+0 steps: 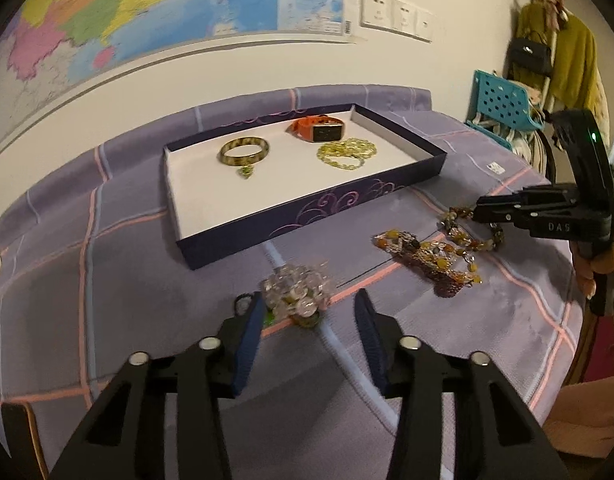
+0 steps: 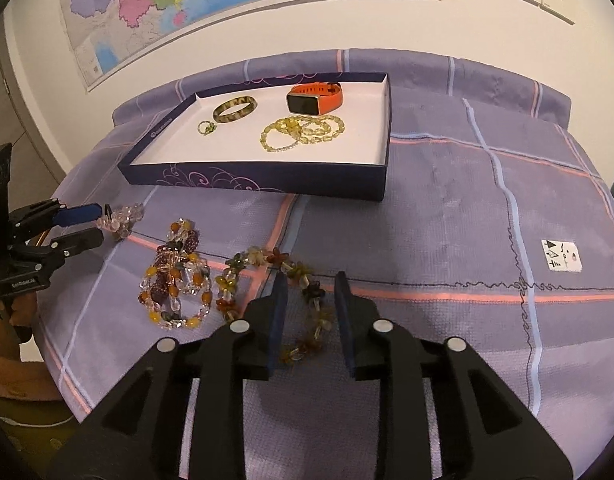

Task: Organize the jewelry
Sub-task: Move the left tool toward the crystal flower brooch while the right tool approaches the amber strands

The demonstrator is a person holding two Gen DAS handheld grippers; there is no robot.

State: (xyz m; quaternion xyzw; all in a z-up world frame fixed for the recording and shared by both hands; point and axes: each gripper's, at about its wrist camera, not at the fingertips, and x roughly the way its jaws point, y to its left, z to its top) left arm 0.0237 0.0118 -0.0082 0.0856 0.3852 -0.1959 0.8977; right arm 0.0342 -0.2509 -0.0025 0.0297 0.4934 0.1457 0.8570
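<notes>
A dark purple tray (image 1: 307, 216) (image 2: 259, 178) with a white floor holds a mottled bangle (image 1: 232, 160) (image 2: 223, 116), an orange watch (image 1: 325, 132) (image 2: 307, 103) and yellow bead bracelets (image 1: 345, 154) (image 2: 303, 130). In front of it, a clear bead bracelet (image 1: 297, 292) (image 2: 121, 216) lies on the cloth. My left gripper (image 1: 307, 300) (image 2: 83, 226) stands open around it, and its pads are not pressing. Further right is an amber and maroon bead heap (image 1: 431, 256) (image 2: 175, 280). A flower-bead bracelet (image 1: 463, 238) (image 2: 267, 260) runs between the open fingers of my right gripper (image 2: 311, 280) (image 1: 479, 214).
The table has a purple checked cloth with a white label (image 2: 561, 256) at the right. A map and sockets (image 1: 395, 14) are on the wall behind. A teal basket (image 1: 503, 104) and hanging clothes stand beyond the right edge. A hand (image 1: 603, 264) holds the right gripper.
</notes>
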